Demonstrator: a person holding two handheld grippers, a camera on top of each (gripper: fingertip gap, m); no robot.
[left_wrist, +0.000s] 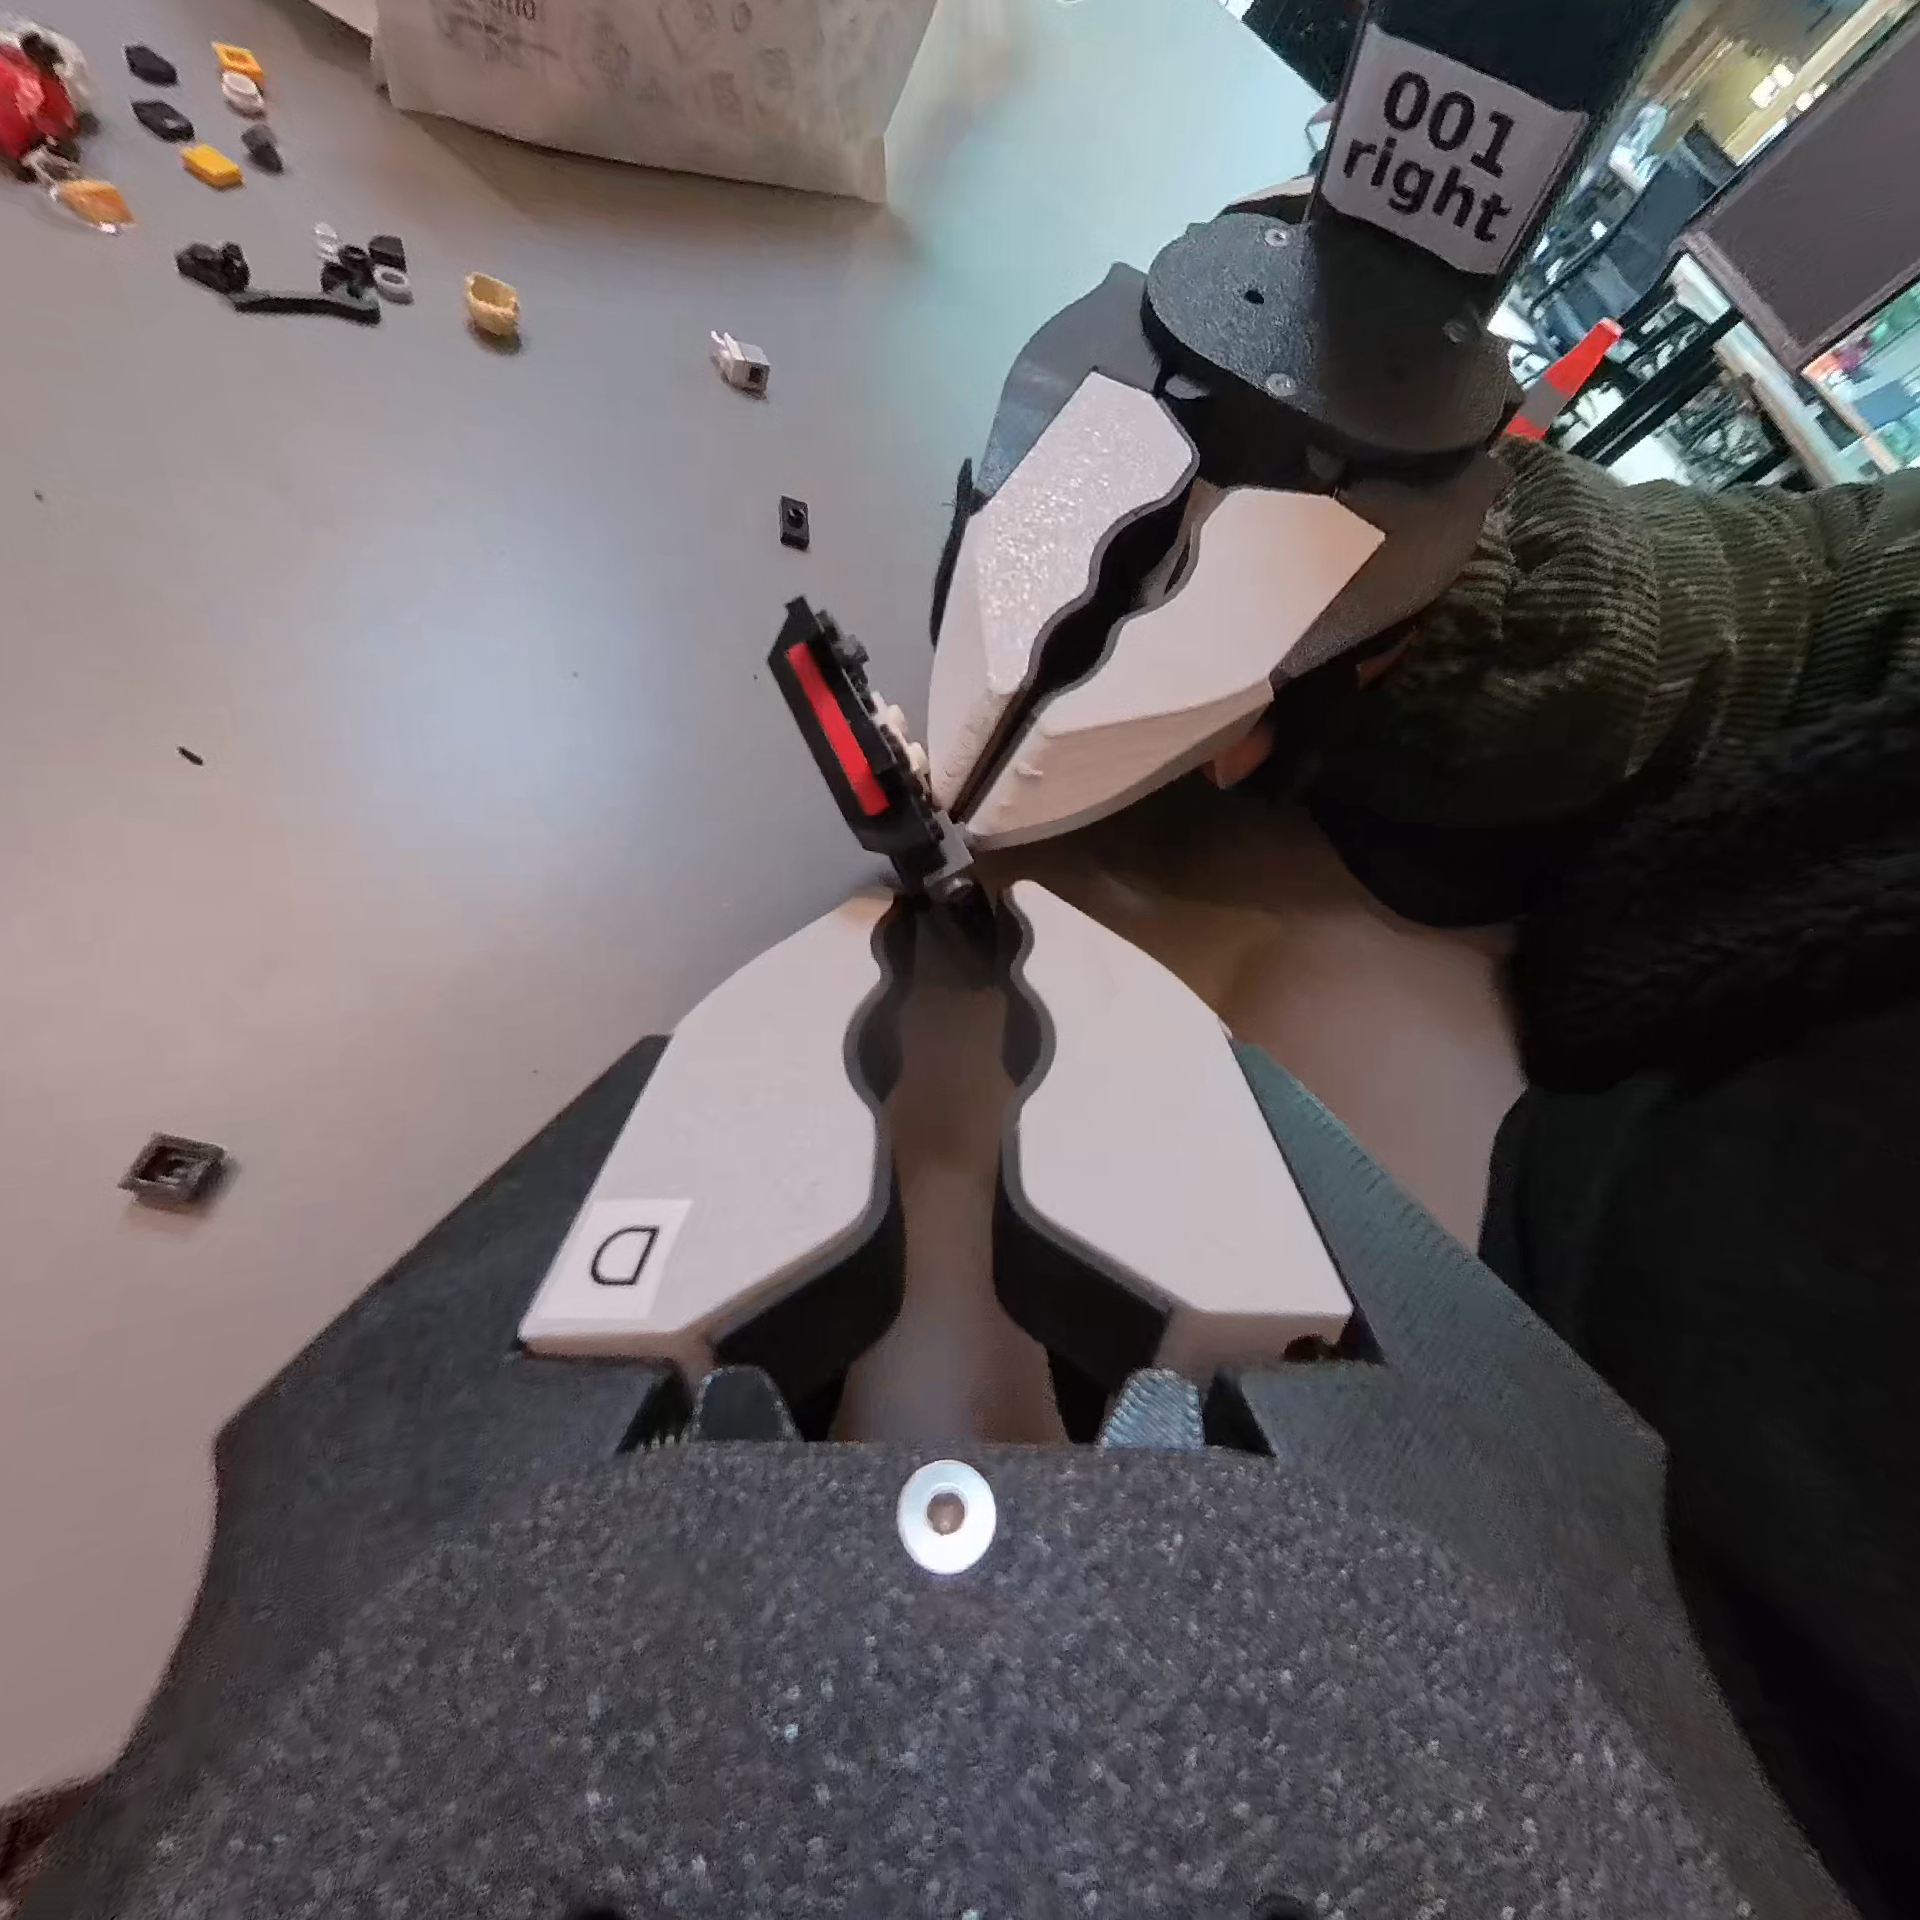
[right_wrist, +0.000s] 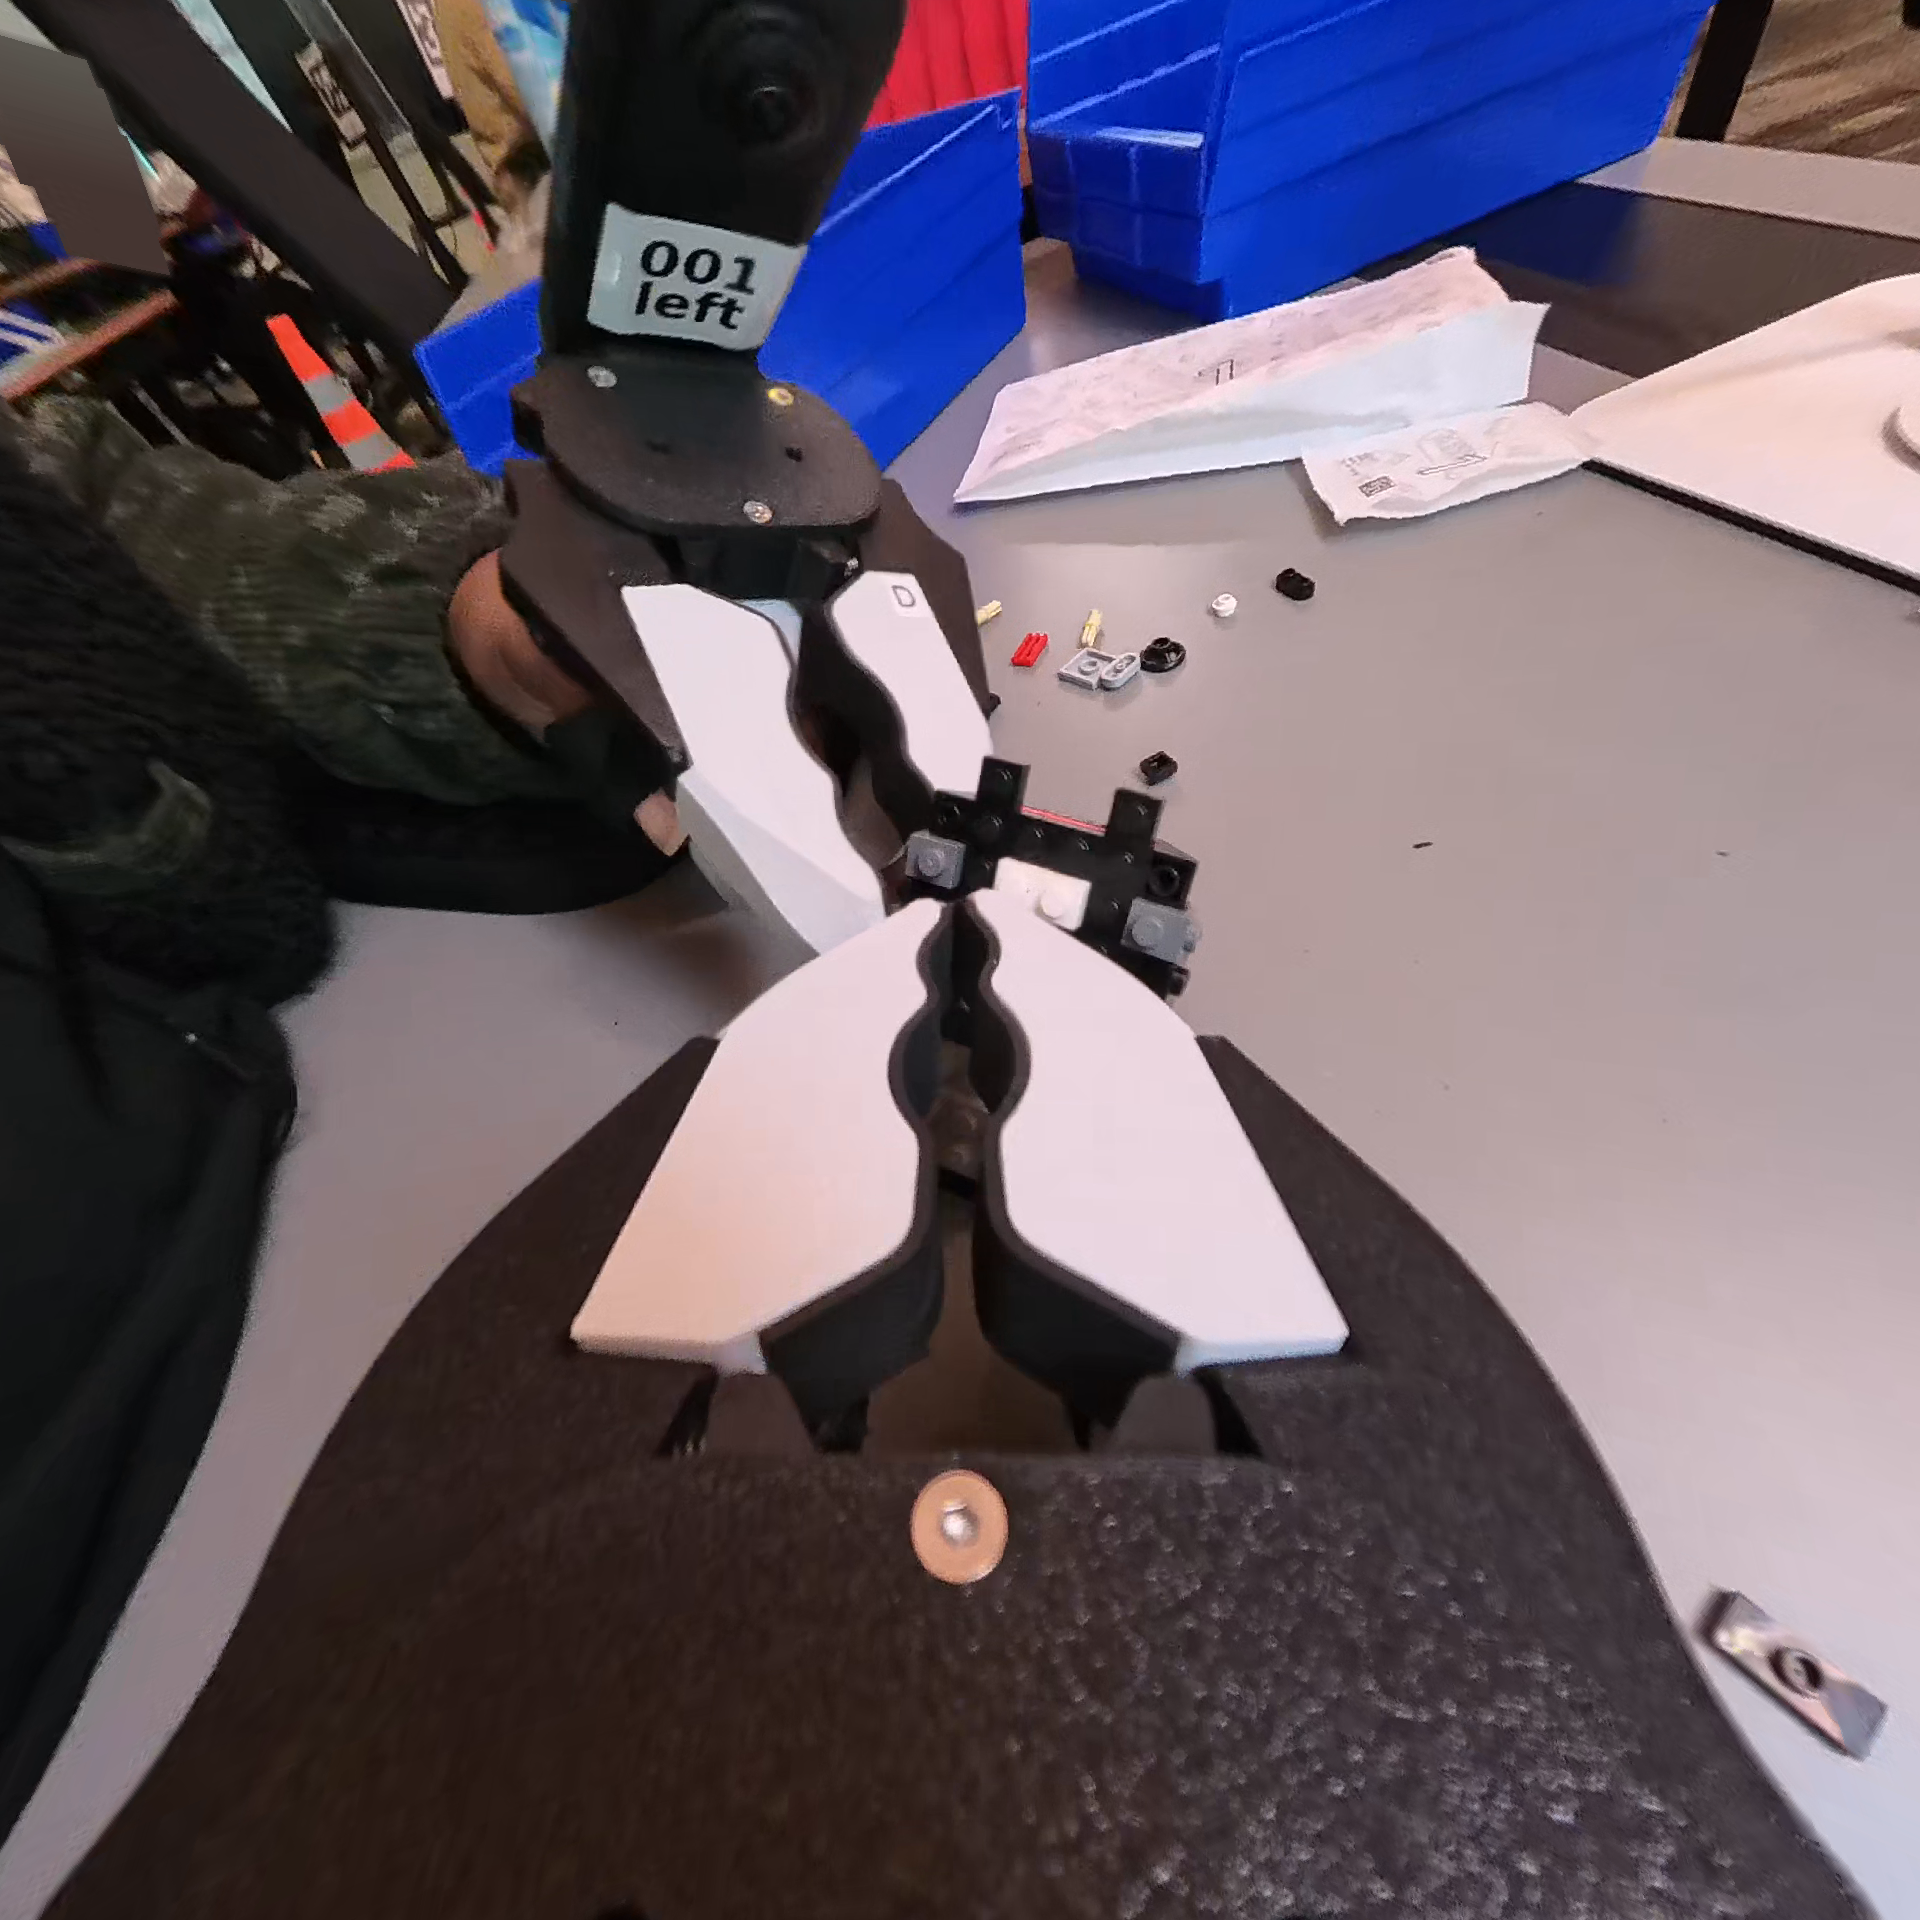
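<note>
My left gripper is shut on the lower end of a black brick assembly and holds it above the grey table. The assembly has a red strip on one face. In the right wrist view the assembly shows studs, two grey pieces and a white piece, with the left gripper clamped on its left end. My right gripper is shut, with its tips right against the assembly's near edge. It also shows in the left wrist view, coming in from the upper right with its fingers together.
Several small loose pieces lie at the far left, with a black square piece nearer. A white paper bag stands behind. Blue bins, paper sheets and more small pieces lie beyond. My left and right fingertips are right by each other.
</note>
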